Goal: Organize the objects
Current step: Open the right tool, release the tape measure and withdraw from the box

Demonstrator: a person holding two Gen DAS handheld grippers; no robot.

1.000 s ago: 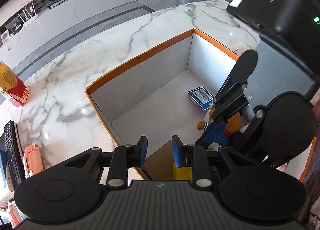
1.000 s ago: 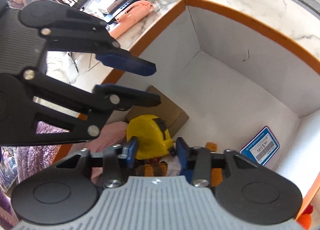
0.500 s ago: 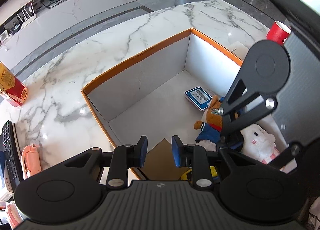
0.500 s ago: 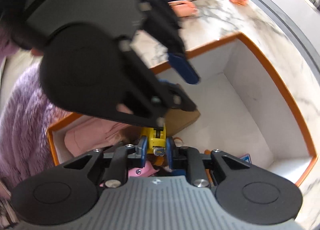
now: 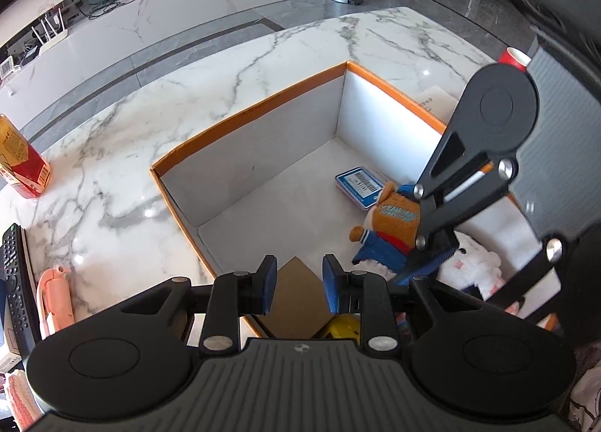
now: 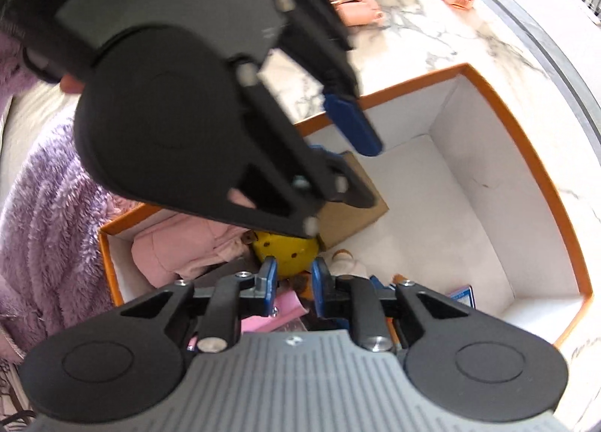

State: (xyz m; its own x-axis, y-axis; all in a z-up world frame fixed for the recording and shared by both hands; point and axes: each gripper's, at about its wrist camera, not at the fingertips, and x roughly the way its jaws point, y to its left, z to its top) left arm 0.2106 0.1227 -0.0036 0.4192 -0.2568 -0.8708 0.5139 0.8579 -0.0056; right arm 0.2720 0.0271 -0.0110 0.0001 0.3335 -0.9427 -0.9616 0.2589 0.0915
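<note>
An orange-rimmed white box (image 5: 263, 109) holds a fox plush in blue clothes (image 5: 394, 214), a white rabbit plush (image 5: 469, 263), a blue label card (image 5: 358, 182), a brown cardboard piece (image 5: 296, 296) and a yellow tape measure (image 6: 285, 251). My left gripper (image 5: 300, 285) hangs over the box's near corner, open, with nothing between its pads. My right gripper (image 6: 293, 274) points steeply down over the tape measure. Its jaws stand a narrow gap apart, and the tape measure lies below them, wider than the gap. In the left wrist view one of its fingers (image 5: 432, 259) hovers beside the fox.
On the marble counter (image 5: 225, 75) stand a red and yellow drink carton (image 5: 22, 165), a black remote (image 5: 15, 281), a pink handset (image 5: 56, 296) and a red paper cup (image 5: 512, 56). A pink soft item (image 6: 180, 248) lies in the box; purple fluffy fabric (image 6: 49, 225) lies beside it.
My right gripper narrowed its jaws, rolled and lifted, swinging right off the fox plush and uncovering the white rabbit. My left gripper stayed put.
</note>
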